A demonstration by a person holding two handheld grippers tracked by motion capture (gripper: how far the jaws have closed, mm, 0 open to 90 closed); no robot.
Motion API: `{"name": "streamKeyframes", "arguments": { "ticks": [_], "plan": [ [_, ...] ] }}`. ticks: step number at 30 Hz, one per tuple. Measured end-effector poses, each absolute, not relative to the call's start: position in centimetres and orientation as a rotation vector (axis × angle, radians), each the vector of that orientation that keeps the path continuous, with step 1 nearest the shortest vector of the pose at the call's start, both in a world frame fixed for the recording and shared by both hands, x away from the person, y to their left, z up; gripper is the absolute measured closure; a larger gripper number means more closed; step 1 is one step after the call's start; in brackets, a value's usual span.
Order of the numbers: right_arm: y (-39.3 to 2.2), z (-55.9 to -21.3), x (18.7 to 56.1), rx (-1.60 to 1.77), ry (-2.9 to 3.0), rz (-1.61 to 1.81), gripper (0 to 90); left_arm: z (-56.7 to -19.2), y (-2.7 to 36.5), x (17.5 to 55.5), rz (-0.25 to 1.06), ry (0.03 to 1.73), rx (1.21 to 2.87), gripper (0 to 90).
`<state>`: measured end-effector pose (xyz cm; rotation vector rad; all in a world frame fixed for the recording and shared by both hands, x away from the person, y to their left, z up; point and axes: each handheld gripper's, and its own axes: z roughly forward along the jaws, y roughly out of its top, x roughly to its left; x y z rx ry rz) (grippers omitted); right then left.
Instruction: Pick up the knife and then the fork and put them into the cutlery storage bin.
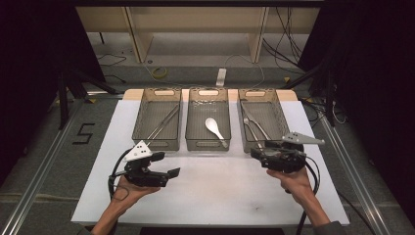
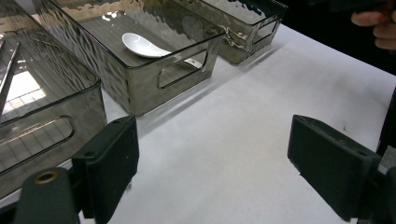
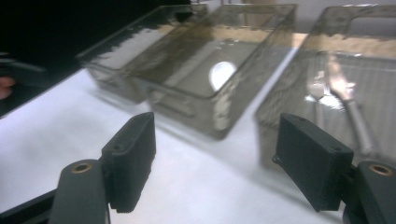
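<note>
A white table (image 1: 210,196) stood on a grey floor, a wooden shelf behind it and a taped "5" (image 1: 84,133) on the floor at the left. Three bins sat beyond the claws: chopsticks (image 1: 164,122), one spoon (image 1: 215,129), then cutlery (image 1: 254,128). The left claw (image 1: 171,172) gaped empty; the right claw (image 1: 255,152), before the cutlery bin, also gaped empty.

3 bins (image 1: 208,142) in row; spoon (image 1: 215,129) in mid, fork (image 1: 250,128) in rt.
</note>
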<state>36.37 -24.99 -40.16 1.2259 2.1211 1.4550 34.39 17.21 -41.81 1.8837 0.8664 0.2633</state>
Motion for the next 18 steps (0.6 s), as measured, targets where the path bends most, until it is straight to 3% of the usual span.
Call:
{"name": "streamKeyframes", "arguments": {
  "ticks": [9, 18],
  "plan": [
    [-24.8, -41.4, 32.0, 1.157, 2.113, 1.474, 27.7, -41.9, 17.4, 34.1, 0.246, 0.866, 1.87, 16.0],
    [-25.5, -42.0, 31.2, 1.163, 2.092, 1.508, 25.6, -41.8, 17.5, 34.0, 0.249, 0.859, 1.865, 16.0]
  ]
}}
